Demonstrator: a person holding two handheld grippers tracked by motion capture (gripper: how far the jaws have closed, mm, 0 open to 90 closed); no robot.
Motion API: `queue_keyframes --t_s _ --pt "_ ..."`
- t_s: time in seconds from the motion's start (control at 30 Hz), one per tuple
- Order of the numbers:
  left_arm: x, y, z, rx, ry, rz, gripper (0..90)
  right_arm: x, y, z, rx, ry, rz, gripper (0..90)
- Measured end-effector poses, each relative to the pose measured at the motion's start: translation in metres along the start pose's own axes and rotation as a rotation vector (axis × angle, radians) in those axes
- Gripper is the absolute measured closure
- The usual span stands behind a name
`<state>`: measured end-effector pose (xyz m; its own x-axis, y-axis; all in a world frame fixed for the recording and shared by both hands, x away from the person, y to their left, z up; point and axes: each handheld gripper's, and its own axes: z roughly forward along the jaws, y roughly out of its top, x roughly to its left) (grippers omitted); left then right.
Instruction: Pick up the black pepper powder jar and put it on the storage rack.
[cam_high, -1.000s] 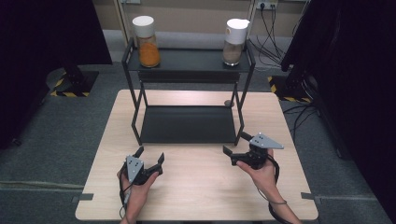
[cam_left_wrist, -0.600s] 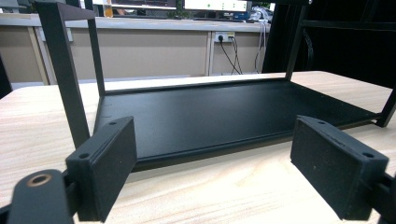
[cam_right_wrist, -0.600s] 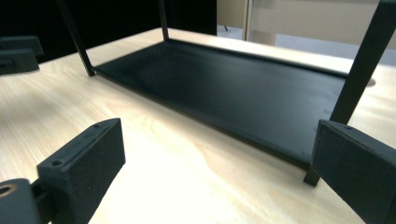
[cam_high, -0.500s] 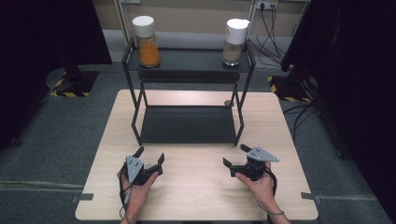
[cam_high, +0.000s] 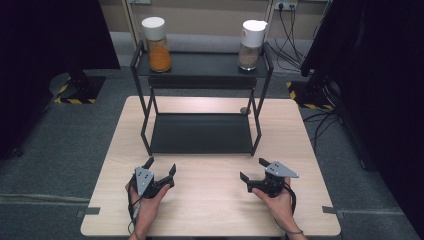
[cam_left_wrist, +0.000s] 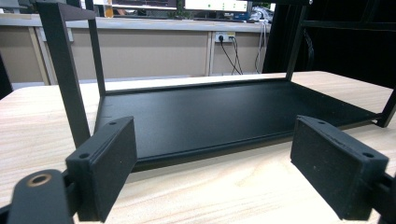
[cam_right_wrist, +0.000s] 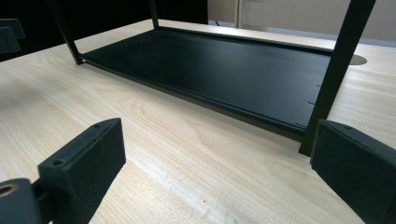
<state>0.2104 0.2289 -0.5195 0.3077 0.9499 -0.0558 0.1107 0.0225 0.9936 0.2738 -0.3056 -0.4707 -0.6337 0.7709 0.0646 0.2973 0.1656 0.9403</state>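
pale wooden table (cam_high: 210, 210) on grey carpet, black two-tier metal rack (cam_high: 201, 134) standing at its far middle, two white-lidded jars on the rack's top shelf, orange-filled jar (cam_high: 156, 45) left, brownish jar (cam_high: 251, 44) right

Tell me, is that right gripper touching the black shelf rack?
Apart. In the high view, bare wooden table lies between the right gripper and the black shelf rack, and its jaws stand open around nothing.

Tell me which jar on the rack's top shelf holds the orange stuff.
The left jar, at the top shelf's left end, holds bright orange contents under a white lid. The right jar holds a dull grey-brown fill.
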Motion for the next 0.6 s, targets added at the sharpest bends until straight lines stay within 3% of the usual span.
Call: queue_keyframes --t_s 0.6 --pt "0.0001 0.0005 0.0003 0.003 -0.001 0.000 13.9 -0.0013 -0.0073 -0.0015 -0.009 -0.010 0.025 3.7"
